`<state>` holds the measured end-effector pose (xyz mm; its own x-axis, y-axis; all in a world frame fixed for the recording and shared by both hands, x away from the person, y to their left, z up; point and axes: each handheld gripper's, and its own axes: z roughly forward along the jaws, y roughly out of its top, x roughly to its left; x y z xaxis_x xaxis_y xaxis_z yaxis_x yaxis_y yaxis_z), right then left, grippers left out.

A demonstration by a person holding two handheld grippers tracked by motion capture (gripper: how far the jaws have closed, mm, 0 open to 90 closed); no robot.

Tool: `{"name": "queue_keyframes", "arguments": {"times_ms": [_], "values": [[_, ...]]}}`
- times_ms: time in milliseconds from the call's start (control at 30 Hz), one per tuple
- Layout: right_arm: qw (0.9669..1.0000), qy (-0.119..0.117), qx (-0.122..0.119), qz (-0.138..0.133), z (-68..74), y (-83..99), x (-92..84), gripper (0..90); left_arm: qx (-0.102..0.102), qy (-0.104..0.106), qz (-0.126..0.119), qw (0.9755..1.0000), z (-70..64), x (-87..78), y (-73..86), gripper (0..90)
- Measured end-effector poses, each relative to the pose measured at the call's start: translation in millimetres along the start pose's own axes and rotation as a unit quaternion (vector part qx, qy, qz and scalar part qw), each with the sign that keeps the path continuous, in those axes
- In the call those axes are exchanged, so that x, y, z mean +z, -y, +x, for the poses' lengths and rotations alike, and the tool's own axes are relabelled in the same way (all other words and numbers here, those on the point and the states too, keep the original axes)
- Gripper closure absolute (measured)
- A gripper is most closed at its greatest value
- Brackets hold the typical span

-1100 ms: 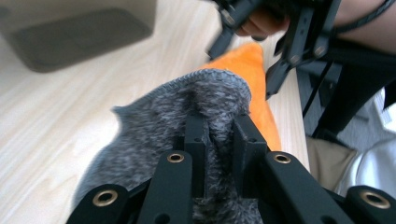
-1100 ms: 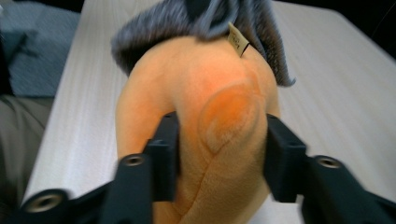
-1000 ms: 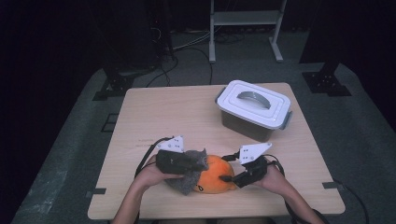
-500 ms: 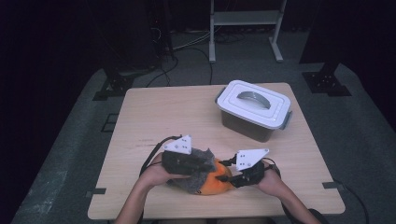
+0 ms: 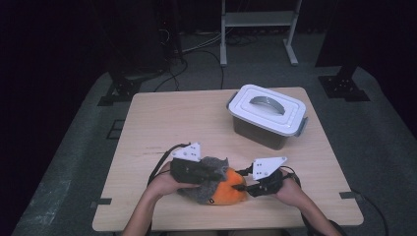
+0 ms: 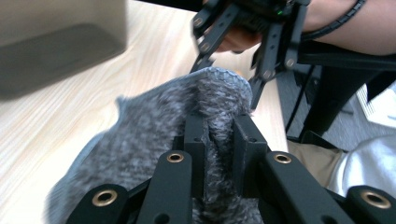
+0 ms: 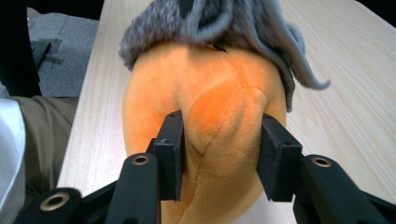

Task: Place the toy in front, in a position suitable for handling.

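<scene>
Orange plush toy (image 7: 210, 140) lies at the table's (image 5: 162, 118) near edge; our right gripper (image 7: 219, 149), jaws just closing, squeezes its end, while our left gripper (image 6: 219, 140) pinches its grey knit cover (image 6: 140, 135).

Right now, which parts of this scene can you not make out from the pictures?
- Plastic box, high view: its contents are hidden by the closed lid.
- Orange plush toy, right gripper view: its top is covered by the grey knitted cloth.
- Box in the left gripper view: blurred and cut off by the top edge.
</scene>
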<state>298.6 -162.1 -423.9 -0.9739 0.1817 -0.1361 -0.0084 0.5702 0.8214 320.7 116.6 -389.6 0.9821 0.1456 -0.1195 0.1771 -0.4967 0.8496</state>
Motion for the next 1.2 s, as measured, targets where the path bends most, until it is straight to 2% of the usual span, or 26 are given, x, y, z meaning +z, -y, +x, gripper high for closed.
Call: {"name": "queue_keyframes", "arguments": {"times_ms": [67,100,200,233,300,367,467,500,533,567,633,733,800,833,867,900,967,1000,1100,1133,1200], "values": [[1.0000,-0.001,0.001,0.002,-2.0,1.6,-1.0,56.5,-0.018,-0.002,-0.013,0.9998,3.6,-6.7,12.6,77.8],[1.0000,-0.001,0.001,0.002,-2.0,1.6,-1.0,56.5,-0.018,-0.002,-0.013,0.9998,3.6,-6.7,12.6,77.8],[0.9999,-0.003,0.014,-0.001,-3.3,3.2,-1.5,56.0,-0.033,-0.012,-0.021,0.9991,8.7,-16.2,26.1,77.3],[0.9999,-0.003,0.014,-0.001,-3.3,3.2,-1.5,56.0,-0.033,-0.012,-0.021,0.9991,8.7,-16.2,26.1,76.7],[0.9998,-0.004,0.019,-0.003,-3.3,4.0,-1.8,56.0,-0.042,-0.026,-0.017,0.9986,11.9,-24.7,32.4,76.6],[0.9998,-0.005,0.020,-0.004,-3.7,4.5,-2.0,55.7,-0.045,-0.026,-0.017,0.9985,12.3,-25.6,34.6,76.8],[0.9977,-0.035,0.056,-0.016,-8.4,6.6,-3.1,41.6,-0.053,-0.009,-0.020,0.9983,11.4,-22.0,39.8,77.8],[0.9977,-0.035,0.056,-0.016,-8.4,6.6,-3.1,41.6,-0.054,-0.007,-0.018,0.9984,11.4,-21.1,40.2,77.8],[0.9962,-0.040,0.075,-0.020,-11.1,5.1,-3.1,32.8,-0.053,-0.005,-0.018,0.9984,11.7,-21.0,40.1,78.0],[0.9962,-0.040,0.075,-0.020,-11.1,5.1,-3.1,32.8,-0.053,-0.002,-0.018,0.9984,11.4,-20.6,39.8,78.0],[0.9942,-0.048,0.092,-0.030,-13.3,3.6,-2.0,27.2,-0.045,0.007,-0.017,0.9988,10.4,-19.4,39.4,78.0],[0.9944,-0.045,0.095,-0.017,-14.7,-1.0,7.3,21.6,-0.042,0.018,-0.016,0.9988,8.6,-15.7,38.4,78.0],[0.9943,-0.043,0.096,-0.014,-14.9,-2.0,9.9,22.6,-0.041,0.016,-0.015,0.9989,8.5,-15.1,37.8,78.0],[0.9947,-0.040,0.094,-0.013,-14.4,-2.6,11.9,27.8,-0.039,0.014,-0.013,0.9990,8.8,-15.1,37.1,78.0],[0.9957,-0.035,0.086,-0.005,-13.0,-4.1,12.3,41.6,-0.041,0.011,-0.013,0.9990,9.8,-16.3,35.7,78.3],[0.9957,-0.035,0.086,-0.005,-13.0,-4.1,12.3,41.6,-0.041,0.011,-0.013,0.9990,9.8,-16.3,35.7,78.5],[0.9982,-0.020,0.056,-0.002,-11.9,-6.5,9.5,50.6,-0.042,0.011,-0.014,0.9990,11.5,-18.2,33.3,78.5],[0.9994,0.005,0.035,-0.001,-10.6,-9.8,8.0,53.5,-0.040,0.002,-0.014,0.9991,14.0,-20.6,29.0,78.8],[0.9992,0.036,0.016,-0.009,-11.0,-14.8,7.2,54.0,-0.040,-0.005,-0.019,0.9990,17.1,-23.5,22.8,78.8],[0.9992,0.036,0.016,-0.009,-11.0,-14.8,7.2,54.0,-0.039,-0.008,-0.024,0.9989,18.6,-24.5,18.9,78.8],[0.9981,0.060,0.002,-0.014,-11.7,-18.5,6.9,54.0,-0.037,-0.014,-0.029,0.9988,21.7,-25.4,10.5,78.8]]}}
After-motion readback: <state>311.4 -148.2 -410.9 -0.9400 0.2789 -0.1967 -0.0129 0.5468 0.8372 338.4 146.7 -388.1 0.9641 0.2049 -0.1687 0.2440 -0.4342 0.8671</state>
